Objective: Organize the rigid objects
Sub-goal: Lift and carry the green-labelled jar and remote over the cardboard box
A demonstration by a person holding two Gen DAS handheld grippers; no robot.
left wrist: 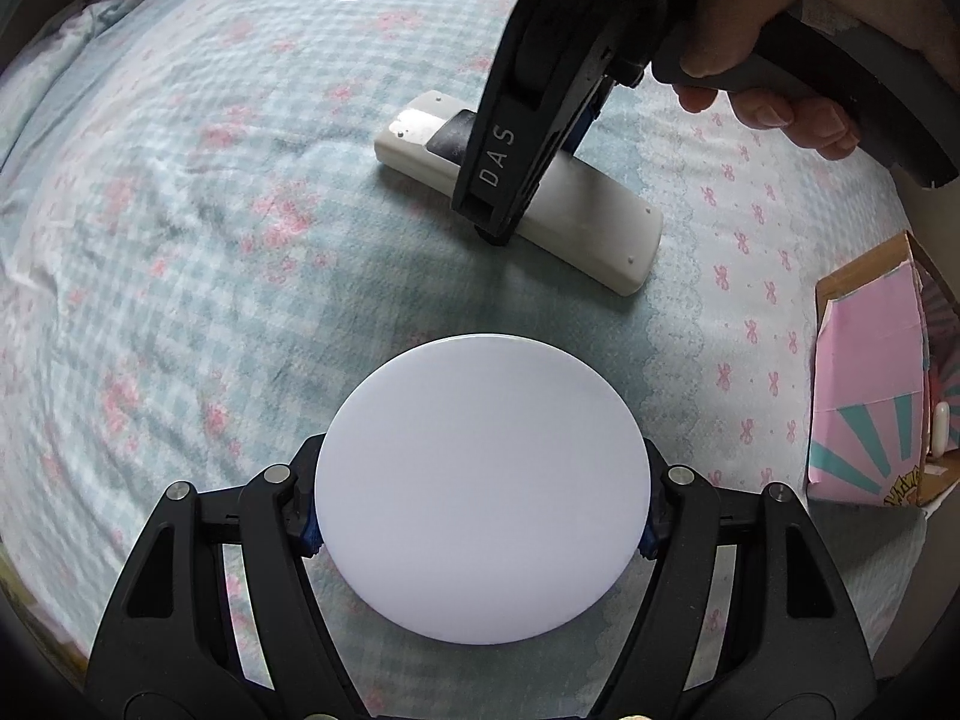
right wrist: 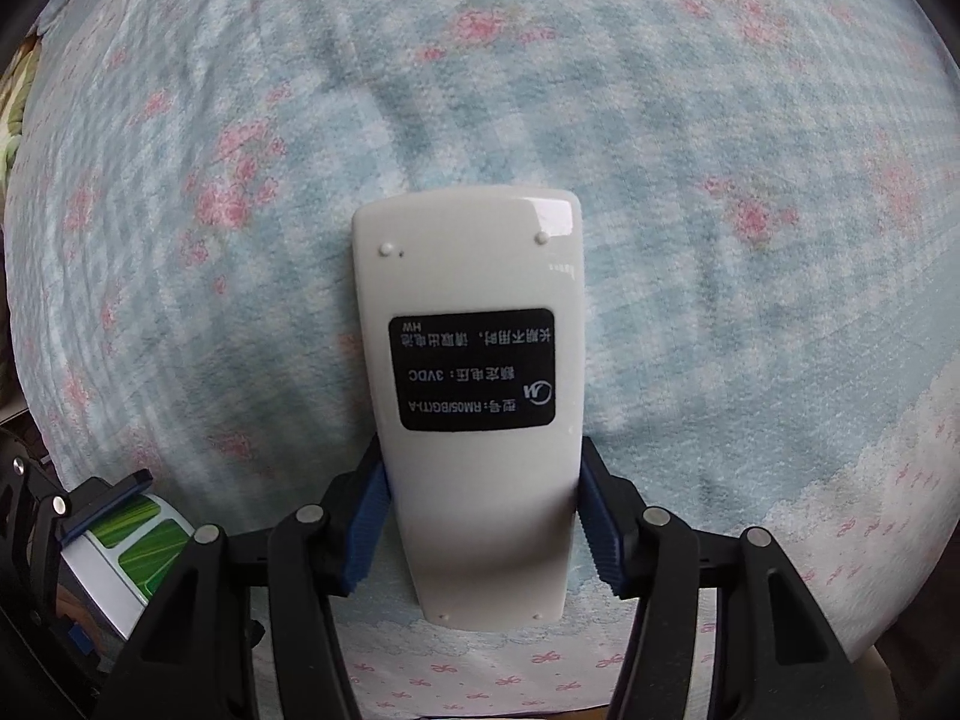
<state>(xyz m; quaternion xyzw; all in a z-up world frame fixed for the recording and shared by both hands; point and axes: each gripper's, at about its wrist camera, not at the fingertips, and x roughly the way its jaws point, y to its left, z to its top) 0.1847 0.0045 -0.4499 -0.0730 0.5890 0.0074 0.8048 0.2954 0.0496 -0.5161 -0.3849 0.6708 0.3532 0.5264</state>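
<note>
Currently:
Left gripper (left wrist: 480,516): clamped on white round container (left wrist: 483,486).
Right gripper (right wrist: 483,531): clamped on remote (right wrist: 474,396), far right.
Risk: glossy casing slipping when lifted.

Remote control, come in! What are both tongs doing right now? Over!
Left tongs shut on white round container. Right tongs clamp remote control, face down on bedspread. Pink box sits off right. Nothing in the way.
</note>
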